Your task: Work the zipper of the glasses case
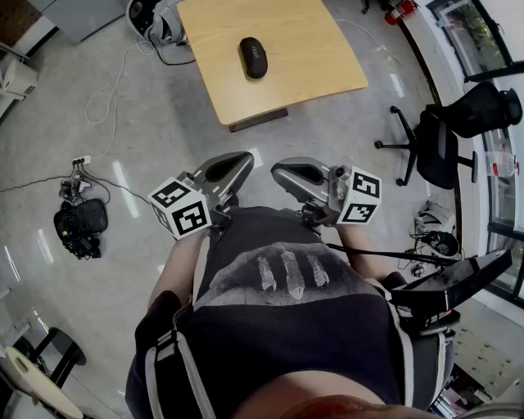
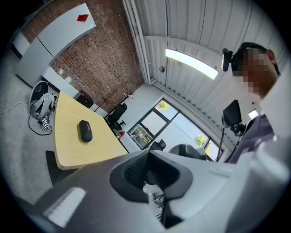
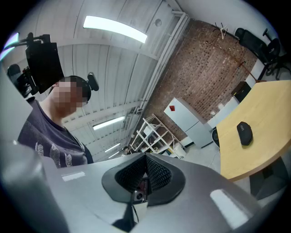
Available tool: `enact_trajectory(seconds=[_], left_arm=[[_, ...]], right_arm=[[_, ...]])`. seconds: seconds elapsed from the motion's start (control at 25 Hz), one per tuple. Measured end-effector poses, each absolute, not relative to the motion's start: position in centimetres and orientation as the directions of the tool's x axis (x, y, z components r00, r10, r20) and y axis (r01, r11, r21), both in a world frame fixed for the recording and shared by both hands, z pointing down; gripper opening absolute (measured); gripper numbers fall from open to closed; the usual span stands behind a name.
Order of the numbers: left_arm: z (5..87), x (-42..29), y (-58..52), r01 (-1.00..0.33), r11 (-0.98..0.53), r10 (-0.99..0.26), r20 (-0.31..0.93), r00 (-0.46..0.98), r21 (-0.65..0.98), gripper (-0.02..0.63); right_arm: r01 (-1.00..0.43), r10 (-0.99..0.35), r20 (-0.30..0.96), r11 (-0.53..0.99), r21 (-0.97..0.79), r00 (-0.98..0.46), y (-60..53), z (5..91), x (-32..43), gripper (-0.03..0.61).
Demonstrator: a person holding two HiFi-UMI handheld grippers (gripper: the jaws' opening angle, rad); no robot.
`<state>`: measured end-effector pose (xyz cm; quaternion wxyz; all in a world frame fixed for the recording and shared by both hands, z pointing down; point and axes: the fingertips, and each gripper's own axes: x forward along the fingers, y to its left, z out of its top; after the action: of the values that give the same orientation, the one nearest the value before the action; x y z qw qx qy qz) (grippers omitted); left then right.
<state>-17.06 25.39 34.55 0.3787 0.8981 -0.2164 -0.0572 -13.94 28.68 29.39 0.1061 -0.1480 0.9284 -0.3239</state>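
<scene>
The black oval glasses case (image 1: 255,57) lies zipped-looking and alone on the light wooden table (image 1: 311,78), well ahead of me. Both grippers hang close to my chest, far from the table. My left gripper (image 1: 238,161) is shut with nothing between its jaws, and so is my right gripper (image 1: 283,172). The two jaw tips point toward each other with a small gap between them. In the left gripper view the case (image 2: 85,131) rests on the table (image 2: 68,152) at the left, beyond the shut left gripper (image 2: 148,176). In the right gripper view the case (image 3: 245,134) sits far right, past the shut right gripper (image 3: 144,176).
A black office chair (image 1: 446,131) stands right of the table. A black bag (image 1: 80,227) and a power strip with cables (image 1: 80,162) lie on the grey floor at left. A black stand (image 1: 449,282) is at my right side. A fan and gear (image 1: 155,18) sit by the table's far left corner.
</scene>
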Motion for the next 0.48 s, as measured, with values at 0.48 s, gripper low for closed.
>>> enact_trajectory(seconds=[0.48], left_arm=[[34.8, -18.7, 19.8, -0.409, -0.615, -0.476, 0.096, 0.874, 0.674, 0.000]], right_arm=[[-0.226, -0.375, -0.091, 0.717, -0.660, -0.923, 22.1, 31.4, -15.3, 0.002]])
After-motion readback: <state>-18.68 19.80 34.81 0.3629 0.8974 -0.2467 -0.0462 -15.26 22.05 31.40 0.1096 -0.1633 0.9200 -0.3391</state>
